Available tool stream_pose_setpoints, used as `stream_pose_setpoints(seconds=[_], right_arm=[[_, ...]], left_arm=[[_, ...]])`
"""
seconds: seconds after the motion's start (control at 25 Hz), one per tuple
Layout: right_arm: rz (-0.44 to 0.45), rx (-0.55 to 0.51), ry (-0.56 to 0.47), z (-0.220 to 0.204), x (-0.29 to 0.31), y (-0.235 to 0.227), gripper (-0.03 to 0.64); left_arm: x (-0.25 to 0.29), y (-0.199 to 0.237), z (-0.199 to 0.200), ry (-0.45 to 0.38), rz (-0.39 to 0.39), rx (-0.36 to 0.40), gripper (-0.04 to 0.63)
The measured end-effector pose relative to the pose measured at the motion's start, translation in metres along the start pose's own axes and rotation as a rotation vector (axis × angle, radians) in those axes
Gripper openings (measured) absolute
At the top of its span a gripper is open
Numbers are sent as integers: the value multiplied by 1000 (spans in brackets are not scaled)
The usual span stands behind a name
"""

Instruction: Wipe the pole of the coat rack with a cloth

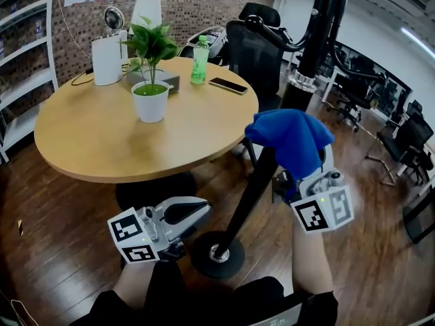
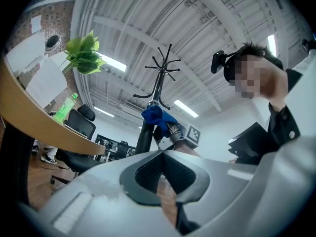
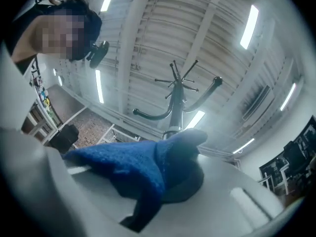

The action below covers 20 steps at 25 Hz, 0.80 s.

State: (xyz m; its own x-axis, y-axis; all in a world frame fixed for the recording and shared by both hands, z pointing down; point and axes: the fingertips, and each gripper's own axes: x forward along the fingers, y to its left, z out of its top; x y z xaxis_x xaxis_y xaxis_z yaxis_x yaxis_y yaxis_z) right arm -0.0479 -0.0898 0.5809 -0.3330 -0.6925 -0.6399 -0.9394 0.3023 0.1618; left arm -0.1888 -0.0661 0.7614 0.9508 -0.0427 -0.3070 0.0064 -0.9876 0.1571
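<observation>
The left gripper (image 1: pixel 198 211), jaws closed on nothing, hangs low over the wooden floor (image 1: pixel 61 250), beside the round table (image 1: pixel 81 148) edge. Right of its fingertips, the coat rack pole (image 1: pixel 255 185) rises from a round base (image 1: pixel 217 255). The right gripper (image 1: pixel 299 178) clamps a blue cloth (image 1: pixel 292 138) against the pole.

Round table (image 1: pixel 102 141) holds potted plant (image 1: pixel 151 94), bottle (image 1: pixel 200 60) and phone (image 1: pixel 228 85); floor (image 1: pixel 68 236) bears coat rack (image 1: pixel 249 197).
</observation>
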Motion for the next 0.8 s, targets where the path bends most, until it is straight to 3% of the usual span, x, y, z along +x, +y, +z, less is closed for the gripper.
stream_pose_setpoints(seconds=[0.24,0.44,0.6,0.8], right_arm=[[-57,85,-82,1,-5,-9,23],[-130,147,-40,-24,-32,-30,23],[-232,287,104,-107,-84,-48,23],[-299,527,305,-237,-175,-32,21]], left_arm=[[0,5,-8,6,5,-13,0],[0,8,-17,18,6,-28,0],[2,11,-30,39,-1,-51,0],[3,13,-46,63,-9,-76,0]])
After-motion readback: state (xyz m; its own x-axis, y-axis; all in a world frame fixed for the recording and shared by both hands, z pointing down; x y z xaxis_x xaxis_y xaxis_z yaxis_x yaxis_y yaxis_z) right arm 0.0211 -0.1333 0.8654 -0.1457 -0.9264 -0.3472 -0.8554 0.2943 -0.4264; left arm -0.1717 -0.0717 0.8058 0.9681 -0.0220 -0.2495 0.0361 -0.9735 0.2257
